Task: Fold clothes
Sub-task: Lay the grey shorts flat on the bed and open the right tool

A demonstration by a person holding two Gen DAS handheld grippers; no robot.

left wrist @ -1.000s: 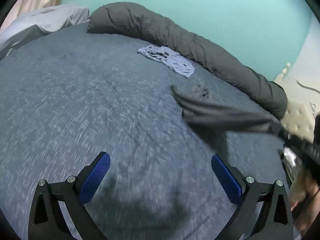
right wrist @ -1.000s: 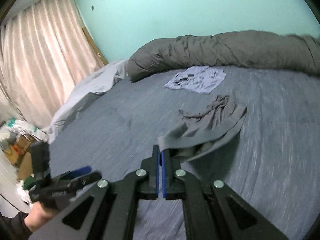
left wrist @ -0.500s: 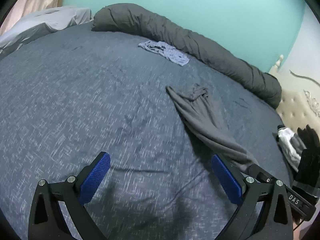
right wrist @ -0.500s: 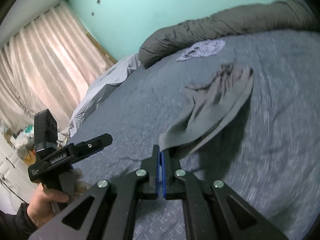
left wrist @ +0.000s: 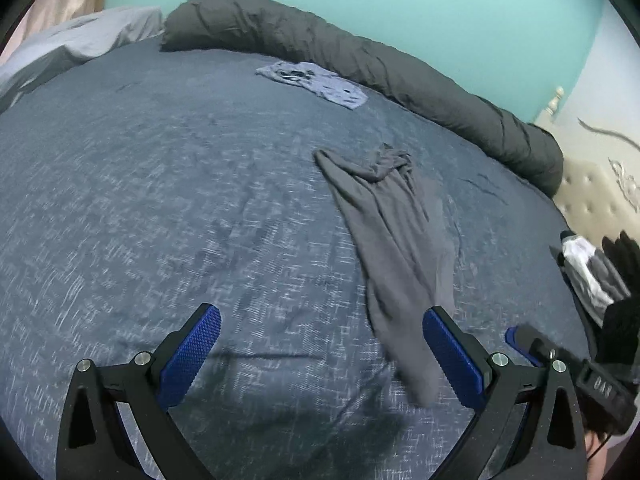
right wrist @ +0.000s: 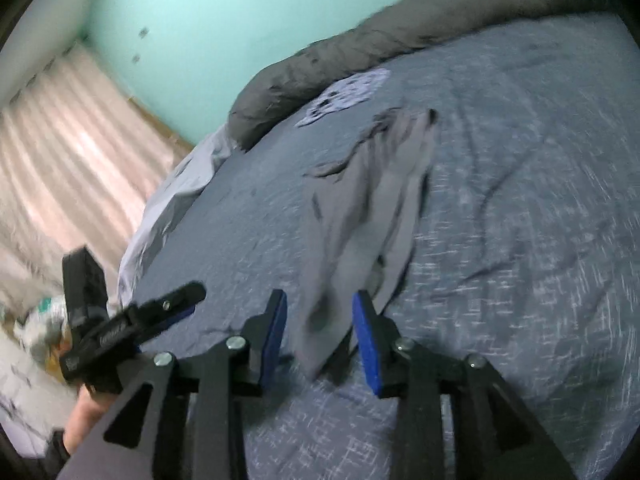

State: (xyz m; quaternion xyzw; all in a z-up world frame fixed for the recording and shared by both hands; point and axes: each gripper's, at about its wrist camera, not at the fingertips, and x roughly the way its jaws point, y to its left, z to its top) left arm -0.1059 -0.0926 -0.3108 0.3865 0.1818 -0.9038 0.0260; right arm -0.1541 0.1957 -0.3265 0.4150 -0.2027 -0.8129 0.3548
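**Grey garment strung out on the bed, both sets of fingers open**

I see the grey garment (left wrist: 394, 240) lying long and rumpled on the blue bedspread (left wrist: 160, 208), bunched at its far end, its near tip between the fingers of my right gripper (right wrist: 320, 336). Those fingers stand apart and pinch nothing. My left gripper (left wrist: 320, 354) is spread wide and empty, just left of the cloth's near end.

My worry: thin cloth like this could slip or gather if I close on one layer only, and the bunched far end could fold in crooked. A patterned light garment (left wrist: 316, 84) lies well beyond, by the rolled dark duvet (left wrist: 400, 68).

The lettering on the gripper bodies is too blurred to read.
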